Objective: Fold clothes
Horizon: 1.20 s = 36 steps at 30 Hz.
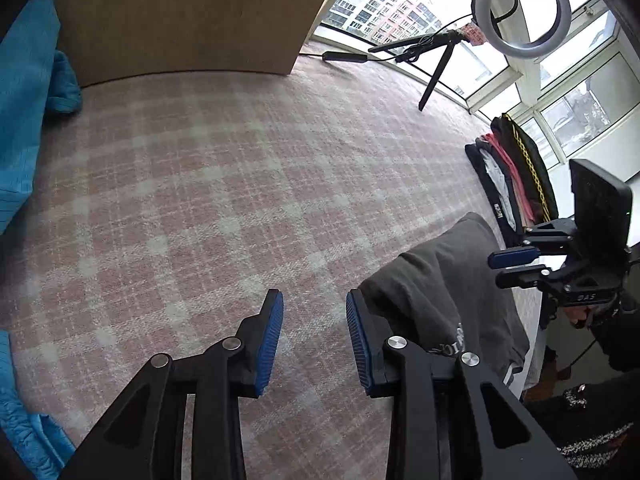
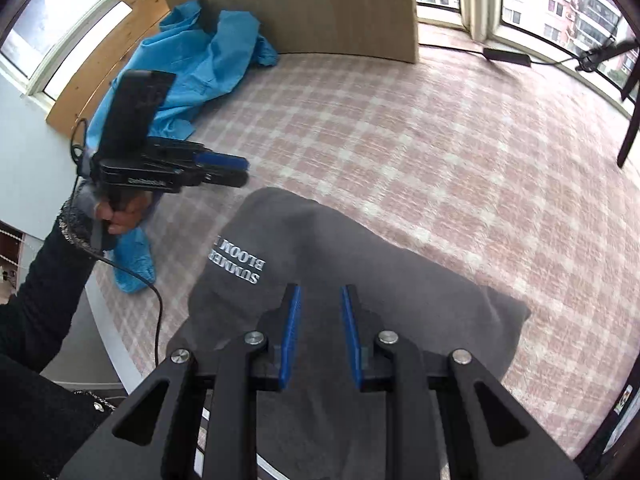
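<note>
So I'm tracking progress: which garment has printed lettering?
The dark grey garment under the right gripper; the crumpled blue one by the headboard is plain.

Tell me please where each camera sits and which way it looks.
Left wrist: on the left gripper, looking down over its fingers at the checked bedcover; right gripper at right.
Right wrist: on the right gripper, looking down at the grey garment; left gripper, hand and dark sleeve at left.
Shared: garment, bedcover, blue clothing, headboard.
</note>
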Motion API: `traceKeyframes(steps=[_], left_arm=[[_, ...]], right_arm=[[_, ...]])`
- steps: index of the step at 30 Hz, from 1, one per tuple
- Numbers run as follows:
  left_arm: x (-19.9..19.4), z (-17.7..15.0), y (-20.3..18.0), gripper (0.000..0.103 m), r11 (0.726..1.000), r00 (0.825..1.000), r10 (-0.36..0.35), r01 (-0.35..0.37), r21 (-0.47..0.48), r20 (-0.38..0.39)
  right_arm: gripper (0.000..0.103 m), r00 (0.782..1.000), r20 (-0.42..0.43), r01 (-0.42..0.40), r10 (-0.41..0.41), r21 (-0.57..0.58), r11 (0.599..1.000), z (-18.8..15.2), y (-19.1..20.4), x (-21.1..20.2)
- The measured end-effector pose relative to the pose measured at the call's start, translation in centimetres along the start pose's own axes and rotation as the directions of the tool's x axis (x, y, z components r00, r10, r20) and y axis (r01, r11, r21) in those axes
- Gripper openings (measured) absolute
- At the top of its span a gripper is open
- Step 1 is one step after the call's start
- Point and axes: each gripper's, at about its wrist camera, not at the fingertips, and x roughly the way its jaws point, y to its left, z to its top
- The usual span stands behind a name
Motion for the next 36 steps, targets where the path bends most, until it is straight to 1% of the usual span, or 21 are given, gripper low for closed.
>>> traceKeyframes(steps=[2, 3, 4, 5, 6, 7, 8, 11, 12, 13, 14, 16, 19, 21, 25, 30, 31, 32, 33, 35, 36], left_arm=[[-0.3, 0.2, -2.0, 0.03, 0.999, 0.999, -0.036, 0.035, 0.033, 0.028], [-0.1, 0.3, -2.9, 0.03, 0.997, 0.998, -0.055, 0.053, 0.057, 0.035], [0.6, 0.2, -3.7, 0.033, 0.993, 0.997, -0.072, 0.069, 0.093, 0.03], [1.6, 0.1, -4.3, 0.033, 0.992, 0.999, -0.05, 0.049, 0.117, 0.01], [3.0, 0.0, -4.4, 0.031, 0.992, 0.999, 0.038, -0.034, 0.124, -0.032], [3.9, -0.1, -4.3, 0.025, 0.988, 0.993, 0.1, -0.091, 0.123, -0.065], [3.8, -0.1, -4.0, 0.025, 0.989, 0.992, 0.106, -0.098, 0.107, -0.069], [1.8, 0.1, -4.4, 0.025, 0.992, 0.997, 0.08, -0.08, 0.096, 0.001], [1.4, 0.2, -4.8, 0.026, 0.991, 0.997, 0.072, -0.074, 0.111, 0.016], [1.3, 0.3, -4.9, 0.03, 0.991, 0.998, 0.059, -0.061, 0.116, 0.018], [1.4, 0.5, -4.9, 0.031, 0.992, 0.999, 0.052, -0.054, 0.114, 0.015], [2.1, 0.9, -4.2, 0.031, 0.995, 0.998, 0.062, -0.061, 0.084, -0.01], [3.3, 1.1, -3.0, 0.031, 0.997, 0.997, 0.064, -0.062, 0.042, -0.05], [3.9, 1.0, -2.6, 0.031, 0.997, 0.995, 0.072, -0.069, 0.035, -0.07], [4.0, 0.9, -3.0, 0.031, 0.996, 0.994, 0.079, -0.075, 0.054, -0.072], [4.2, 0.9, -3.5, 0.028, 0.995, 0.994, 0.079, -0.073, 0.072, -0.076], [4.3, 0.9, -3.6, 0.024, 0.995, 0.994, 0.077, -0.071, 0.076, -0.074], [4.3, 0.8, -3.8, 0.02, 0.994, 0.995, 0.074, -0.069, 0.08, -0.067], [4.4, 0.8, -3.9, 0.018, 0.994, 0.995, 0.079, -0.074, 0.083, -0.06], [4.9, 0.7, -4.1, 0.025, 0.988, 0.989, 0.136, -0.132, 0.083, -0.051], [5.0, 0.7, -4.2, 0.028, 0.984, 0.986, 0.16, -0.156, 0.086, -0.046]], right_arm=[[0.02, 1.0, 0.025, 0.009, -0.01, 0.041, 0.999, -0.7, -1.5, 0.3], [0.021, 0.999, 0.031, -0.013, 0.011, 0.056, 0.998, -1.0, -2.1, 0.4], [0.02, 0.999, 0.038, -0.035, 0.032, 0.071, 0.997, -1.2, -2.7, 0.5], [0.02, 0.999, 0.035, -0.04, 0.037, 0.084, 0.996, -1.6, -3.4, 0.7], [0.019, 1.0, 0.007, -0.001, 0.0, 0.093, 0.996, -2.2, -4.1, 0.9], [0.016, 1.0, 0.021, -0.009, 0.007, 0.106, 0.994, -2.6, -4.7, 0.0], [0.016, 0.999, 0.035, -0.018, 0.013, 0.119, 0.993, -3.1, -5.2, -0.9], [0.019, 0.996, 0.085, -0.038, 0.025, 0.161, 0.986, -4.3, -7.2, -3.7], [0.02, 0.992, 0.128, -0.024, -0.001, 0.196, 0.98, -4.5, -8.3, -5.1], [0.024, 0.988, 0.155, -0.018, -0.02, 0.241, 0.97, -4.6, -9.8, -6.0], [0.029, 0.986, 0.165, -0.028, -0.021, 0.288, 0.957, -4.6, -11.5, -6.3], [0.029, 0.987, 0.156, -0.039, -0.022, 0.374, 0.927, -4.4, -14.4, -6.0], [0.029, 0.992, 0.124, -0.073, 0.025, 0.406, 0.911, -3.6, -16.0, -3.8], [0.029, 0.992, 0.107, -0.106, 0.069, 0.397, 0.912, -3.0, -15.8, -2.5], [0.029, 0.988, 0.093, -0.148, 0.122, 0.381, 0.913, -2.0, -14.8, -0.9], [0.029, 0.993, 0.06, -0.113, 0.099, 0.356, 0.928, -1.1, -14.2, 0.1], [0.025, 0.994, 0.057, -0.106, 0.092, 0.344, 0.933, -1.1, -14.0, 0.2], [0.016, 0.994, 0.059, -0.102, 0.087, 0.325, 0.94, -1.1, -13.9, 0.1], [0.011, 0.995, 0.06, -0.091, 0.076, 0.299, 0.95, -1.4, -13.7, -0.2], [0.005, 0.997, 0.066, -0.049, 0.032, 0.268, 0.962, -1.9, -13.8, -0.4], [0.005, 0.998, 0.067, -0.026, 0.009, 0.261, 0.965, -2.3, -14.0, -0.4]])
